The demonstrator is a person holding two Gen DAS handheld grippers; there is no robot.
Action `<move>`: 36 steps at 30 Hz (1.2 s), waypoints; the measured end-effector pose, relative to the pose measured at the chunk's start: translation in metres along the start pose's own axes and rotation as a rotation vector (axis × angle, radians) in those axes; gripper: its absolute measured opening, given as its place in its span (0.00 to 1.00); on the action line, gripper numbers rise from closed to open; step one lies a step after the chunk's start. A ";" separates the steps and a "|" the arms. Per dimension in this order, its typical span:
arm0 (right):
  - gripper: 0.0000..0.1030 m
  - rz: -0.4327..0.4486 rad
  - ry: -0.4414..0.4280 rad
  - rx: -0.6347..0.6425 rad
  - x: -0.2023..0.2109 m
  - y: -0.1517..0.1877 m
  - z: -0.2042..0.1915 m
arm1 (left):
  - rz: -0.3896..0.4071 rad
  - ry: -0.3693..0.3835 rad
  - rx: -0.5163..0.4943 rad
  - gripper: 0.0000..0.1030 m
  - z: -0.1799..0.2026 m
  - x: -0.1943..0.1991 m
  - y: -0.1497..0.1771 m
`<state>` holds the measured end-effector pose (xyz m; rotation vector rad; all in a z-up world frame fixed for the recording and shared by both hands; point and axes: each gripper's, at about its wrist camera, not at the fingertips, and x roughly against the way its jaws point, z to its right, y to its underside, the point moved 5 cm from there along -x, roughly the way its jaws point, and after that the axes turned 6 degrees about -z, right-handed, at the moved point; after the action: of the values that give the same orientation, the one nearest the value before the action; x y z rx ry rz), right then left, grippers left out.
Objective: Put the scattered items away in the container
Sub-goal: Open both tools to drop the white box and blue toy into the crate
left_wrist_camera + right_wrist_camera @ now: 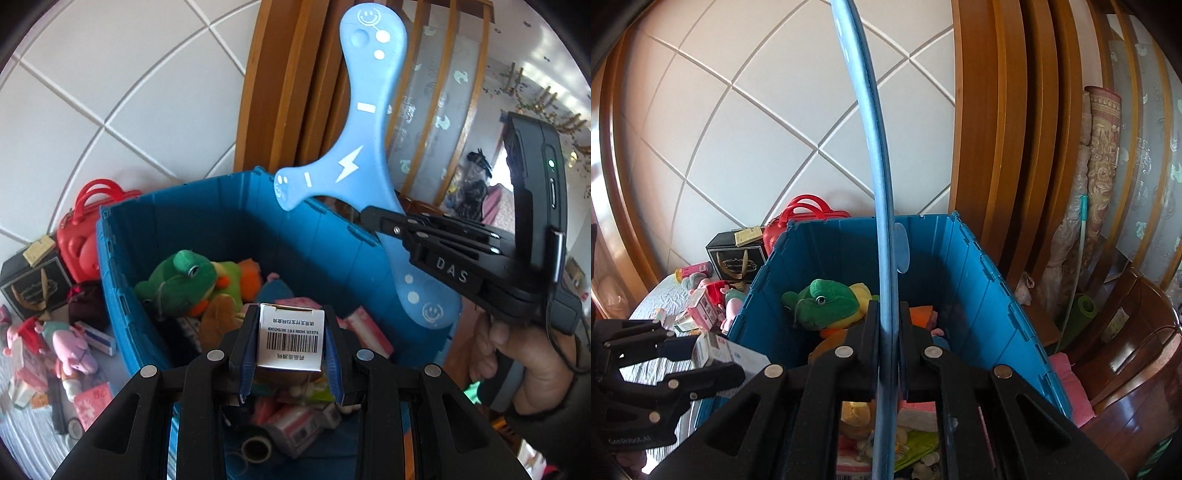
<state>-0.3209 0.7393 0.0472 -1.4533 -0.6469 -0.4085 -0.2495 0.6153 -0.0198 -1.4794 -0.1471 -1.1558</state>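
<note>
**A:** What did each gripper have, and where?

**B:** The left gripper (291, 347) was clamped on a small white box (291, 339) with a barcode label, held above the open blue crate (236, 218). The right gripper (889, 332) was closed on a flat blue boomerang (364, 147), pinching one arm of it near the crate's right wall, the other arms rising well above the rim.

**B:** How would they handle?

**A:** The box looked like light cardboard, easy to crush, so the grip across its two flat sides suited it. The boomerang seemed light and probably foam, slightly bendy, though its material was hard to tell. Pinched on its thin face near one end, it could swing. It would likely need tilting to lie among the green frog toy (183, 282) and the rest.
</note>
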 end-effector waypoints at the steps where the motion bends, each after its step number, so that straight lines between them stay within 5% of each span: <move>1: 0.08 0.003 0.001 0.000 -0.002 -0.002 0.002 | -0.004 0.001 -0.003 0.30 0.001 -0.003 -0.001; 17: 0.08 0.010 0.023 0.010 -0.041 -0.042 0.017 | -0.006 -0.004 0.014 0.31 0.001 -0.015 -0.006; 18: 0.08 0.018 0.036 0.007 -0.041 -0.045 0.018 | 0.000 0.000 0.026 0.34 0.000 -0.015 -0.008; 19: 0.08 0.024 0.060 0.009 -0.042 -0.048 0.019 | 0.005 0.008 0.046 0.56 -0.003 -0.014 -0.010; 20: 0.14 0.018 0.090 0.018 -0.044 -0.050 0.019 | 0.013 0.019 0.065 0.90 -0.005 -0.014 -0.011; 21: 0.46 0.012 0.110 0.020 -0.046 -0.051 0.020 | 0.024 0.028 0.083 1.00 -0.008 -0.013 -0.012; 22: 0.67 0.017 0.119 0.011 -0.046 -0.051 0.020 | 0.031 0.031 0.088 0.99 -0.009 -0.012 -0.012; 23: 1.00 0.036 0.114 0.004 -0.043 -0.051 0.021 | 0.018 0.037 0.084 0.99 -0.009 -0.013 -0.011; 36: 1.00 -0.002 0.068 0.013 -0.038 -0.036 -0.008 | 0.003 0.012 0.158 0.99 -0.045 0.000 0.010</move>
<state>-0.3712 0.7236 0.0519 -1.4210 -0.5953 -0.4525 -0.2679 0.5759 -0.0353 -1.3327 -0.2228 -1.1244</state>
